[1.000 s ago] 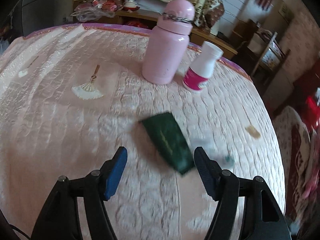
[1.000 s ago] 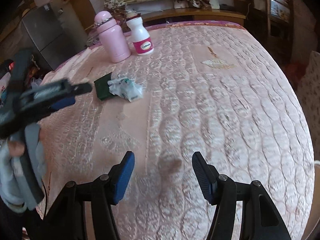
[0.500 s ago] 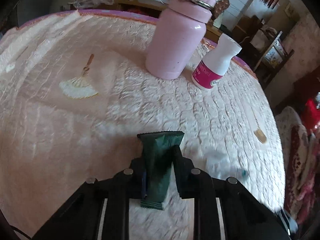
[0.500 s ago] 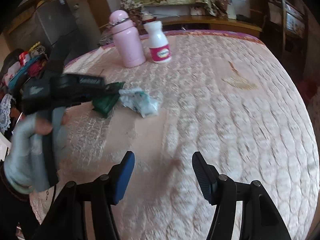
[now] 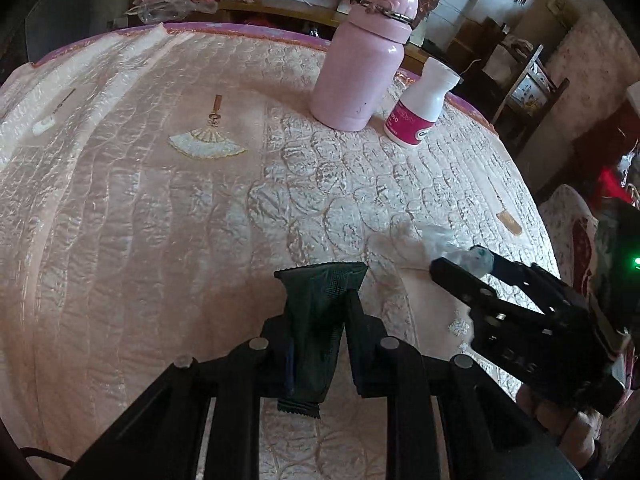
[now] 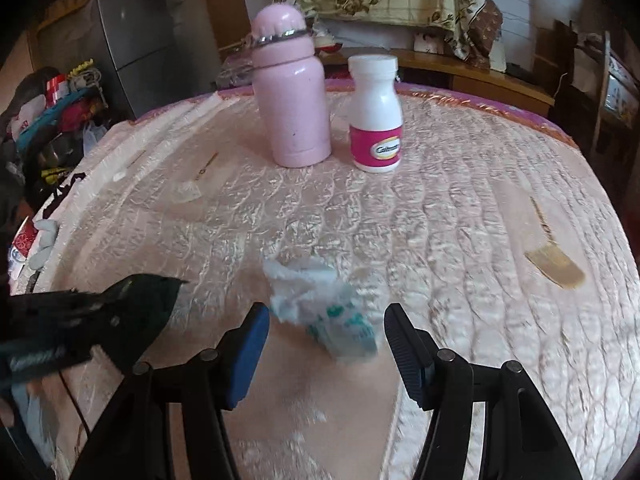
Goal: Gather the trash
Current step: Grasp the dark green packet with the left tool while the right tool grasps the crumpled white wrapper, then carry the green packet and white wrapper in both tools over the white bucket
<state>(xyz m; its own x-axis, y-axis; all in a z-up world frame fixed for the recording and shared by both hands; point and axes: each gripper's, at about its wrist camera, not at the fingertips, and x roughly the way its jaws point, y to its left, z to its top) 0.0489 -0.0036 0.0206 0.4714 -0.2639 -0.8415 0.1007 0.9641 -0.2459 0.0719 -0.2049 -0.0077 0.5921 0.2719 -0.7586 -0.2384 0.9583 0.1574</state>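
My left gripper [image 5: 318, 320] is shut on a dark green wrapper [image 5: 320, 300] and holds it just above the pink quilted table cover. It shows at the left of the right wrist view [image 6: 132, 308]. My right gripper [image 6: 324, 332] is open around a crumpled white and teal wrapper [image 6: 320, 300] that lies on the cover between its fingers. In the left wrist view the right gripper [image 5: 464, 268] reaches in from the right, at the crumpled wrapper [image 5: 416, 240].
A pink flask [image 6: 290, 96] and a white bottle with a magenta label [image 6: 376, 116] stand at the far side of the table [image 6: 480, 220]. A grey fridge [image 6: 132, 32] and clutter stand beyond the left edge. A wooden bench runs behind.
My left gripper closed on the green wrapper and lifted it. My right gripper moved forward and left until the crumpled wrapper lies between its open fingers.
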